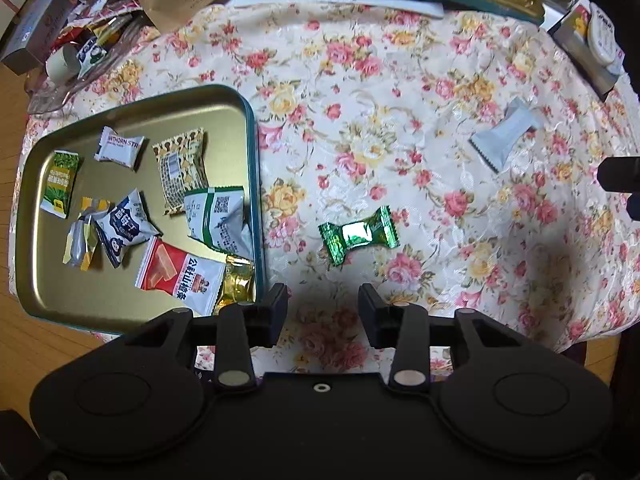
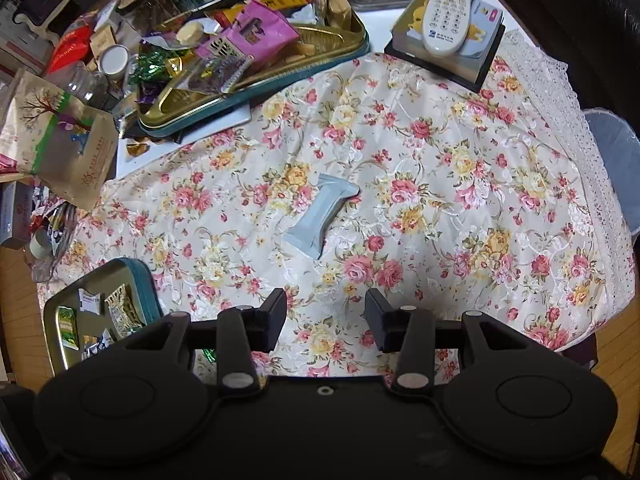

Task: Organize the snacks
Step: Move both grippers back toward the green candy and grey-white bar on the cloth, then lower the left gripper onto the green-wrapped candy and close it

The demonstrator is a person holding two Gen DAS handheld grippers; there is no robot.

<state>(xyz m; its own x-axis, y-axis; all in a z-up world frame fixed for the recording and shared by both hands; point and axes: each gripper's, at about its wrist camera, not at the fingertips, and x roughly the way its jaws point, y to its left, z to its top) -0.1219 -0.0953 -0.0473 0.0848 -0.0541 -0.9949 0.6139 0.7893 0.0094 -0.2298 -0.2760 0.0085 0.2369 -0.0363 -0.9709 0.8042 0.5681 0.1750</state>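
Flowered cloth (image 1: 400, 92) is covering the table, and two wrapped snacks are lying loose on it. A green foil candy (image 1: 359, 235) is sitting just beyond the tips of the left gripper (image 1: 323, 312), a little to the side of the gap between its fingers. A pale grey packet (image 1: 505, 136) is lying farther off toward the right of that view, well apart from the candy. The left gripper is pointing down at the cloth with its fingers spread and nothing between them.

A teal-rimmed tin tray (image 1: 248, 104) is resting on the cloth beside the candy, holding a scatter of small packets: a green one, a white one, a patterned brown one, a blue and white one, a red one and a gold piece by the near rim.

In the right wrist view the right gripper (image 2: 326, 320) is hanging over bare cloth, its fingers also spread and gripping nothing. The grey packet (image 2: 322, 216) is lying ahead of it, and a corner of the tray (image 2: 144, 280) is showing at the lower left. A remote control (image 2: 448, 12) is lying on a stack of books at the far edge.
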